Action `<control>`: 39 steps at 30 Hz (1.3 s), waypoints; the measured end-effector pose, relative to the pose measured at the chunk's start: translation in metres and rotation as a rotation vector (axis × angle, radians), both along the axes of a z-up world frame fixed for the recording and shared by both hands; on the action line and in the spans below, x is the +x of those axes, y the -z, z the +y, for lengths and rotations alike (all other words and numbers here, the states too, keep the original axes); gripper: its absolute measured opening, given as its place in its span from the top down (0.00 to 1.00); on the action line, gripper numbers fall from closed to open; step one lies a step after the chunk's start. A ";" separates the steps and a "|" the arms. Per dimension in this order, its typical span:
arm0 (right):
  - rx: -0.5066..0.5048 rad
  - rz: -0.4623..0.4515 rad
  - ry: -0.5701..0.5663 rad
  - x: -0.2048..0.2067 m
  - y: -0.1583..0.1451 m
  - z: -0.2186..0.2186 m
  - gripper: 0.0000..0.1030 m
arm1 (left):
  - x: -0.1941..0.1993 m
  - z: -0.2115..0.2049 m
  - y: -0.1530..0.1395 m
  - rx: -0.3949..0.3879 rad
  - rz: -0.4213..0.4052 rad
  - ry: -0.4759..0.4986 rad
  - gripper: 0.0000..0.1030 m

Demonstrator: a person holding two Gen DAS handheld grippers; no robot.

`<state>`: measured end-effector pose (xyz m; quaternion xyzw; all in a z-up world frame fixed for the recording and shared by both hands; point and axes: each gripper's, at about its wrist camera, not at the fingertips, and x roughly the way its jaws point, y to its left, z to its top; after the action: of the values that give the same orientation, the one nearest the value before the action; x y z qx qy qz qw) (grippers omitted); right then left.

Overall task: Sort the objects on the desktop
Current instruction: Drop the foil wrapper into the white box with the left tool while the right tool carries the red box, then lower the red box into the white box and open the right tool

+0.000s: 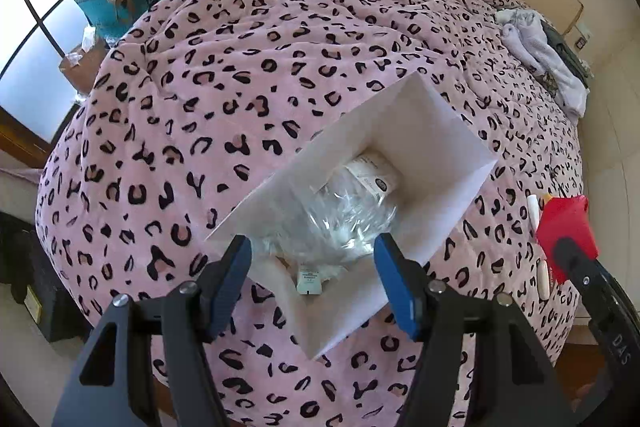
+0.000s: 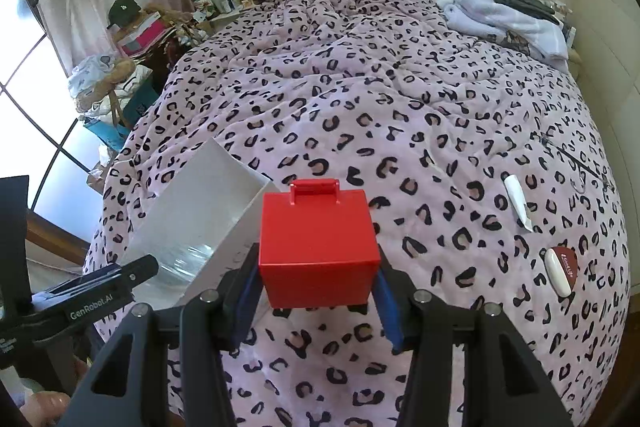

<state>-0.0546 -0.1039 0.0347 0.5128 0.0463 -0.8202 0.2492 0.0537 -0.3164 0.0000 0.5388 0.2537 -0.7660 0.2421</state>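
A white open box [image 1: 424, 147] lies on the pink leopard-print bed cover, with a clear plastic bag [image 1: 344, 215] and small labelled packets inside. My left gripper [image 1: 312, 259] is open, its blue fingers over the box's near end on either side of the bag. My right gripper [image 2: 316, 275] is shut on a red box with a handle [image 2: 318, 247], held just right of the white box [image 2: 208, 203]. The red box also shows in the left wrist view [image 1: 564, 227]. A white tube [image 2: 518, 201] and a red-and-white oval case [image 2: 560, 269] lie on the cover to the right.
A pile of pale clothes [image 2: 508, 15] lies at the bed's far right. Cluttered bags and boxes [image 2: 120, 87] stand left of the bed by the window. The bed cover [image 2: 360, 87] stretches wide beyond the grippers.
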 end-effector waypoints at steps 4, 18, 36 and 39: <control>-0.004 -0.003 -0.009 0.002 0.001 -0.006 0.50 | 0.003 0.004 -0.003 -0.004 0.007 0.012 0.37; -0.068 0.011 -0.130 0.013 -0.020 -0.062 0.50 | 0.026 0.012 -0.008 0.018 -0.016 -0.003 0.37; -0.014 -0.056 -0.284 0.038 0.016 -0.141 0.50 | 0.068 -0.027 -0.004 0.013 -0.029 -0.102 0.37; 0.004 -0.062 -0.284 0.037 0.025 -0.143 0.50 | 0.070 -0.029 -0.001 0.017 -0.031 -0.108 0.37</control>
<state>-0.0178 -0.2465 0.0099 0.5266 0.1126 -0.7605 0.3629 0.1242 -0.3452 0.0013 0.5384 0.2851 -0.7411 0.2823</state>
